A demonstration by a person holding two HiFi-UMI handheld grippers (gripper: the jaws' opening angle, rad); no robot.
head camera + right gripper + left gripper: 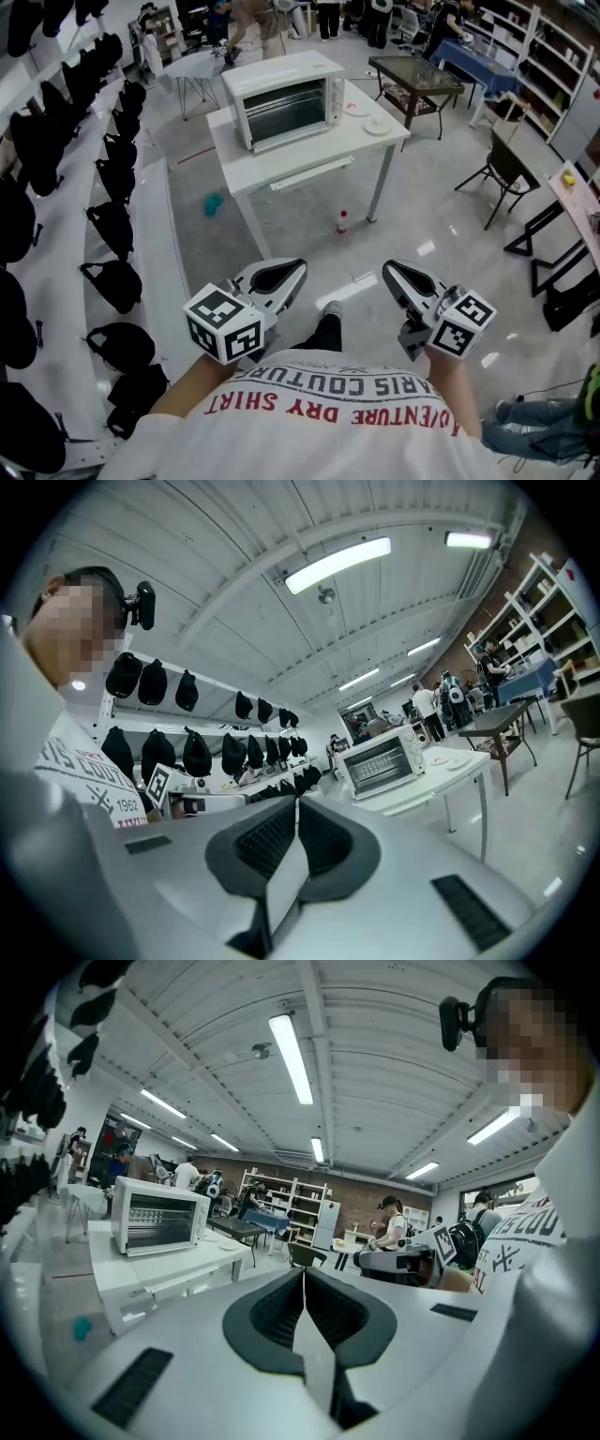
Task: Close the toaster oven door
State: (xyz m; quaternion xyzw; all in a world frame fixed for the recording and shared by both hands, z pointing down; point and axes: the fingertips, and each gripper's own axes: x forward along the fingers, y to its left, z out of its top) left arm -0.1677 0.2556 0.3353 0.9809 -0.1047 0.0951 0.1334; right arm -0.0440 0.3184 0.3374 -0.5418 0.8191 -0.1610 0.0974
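Grey glossy floor [309, 234] spreads out below me, with a long white shelf of black caps [112, 220] running along my left. Further out, a small bottle [342, 222] stands on the floor by a leg of the white table [234, 141]. Beyond that are more tables, chairs, shelving and people.

On the table sits the white toaster oven [286, 101], its glass front facing me and the door looking upright, a plate [377, 125] beside it. It is well apart from both sets of fingers, straight ahead, roughly between the lines they point along.

I hold the left gripper [298, 267] and the right gripper [389, 269] low, close to my shirt, side by side and aimed forward. Each has its fingers pressed together with nothing between them.
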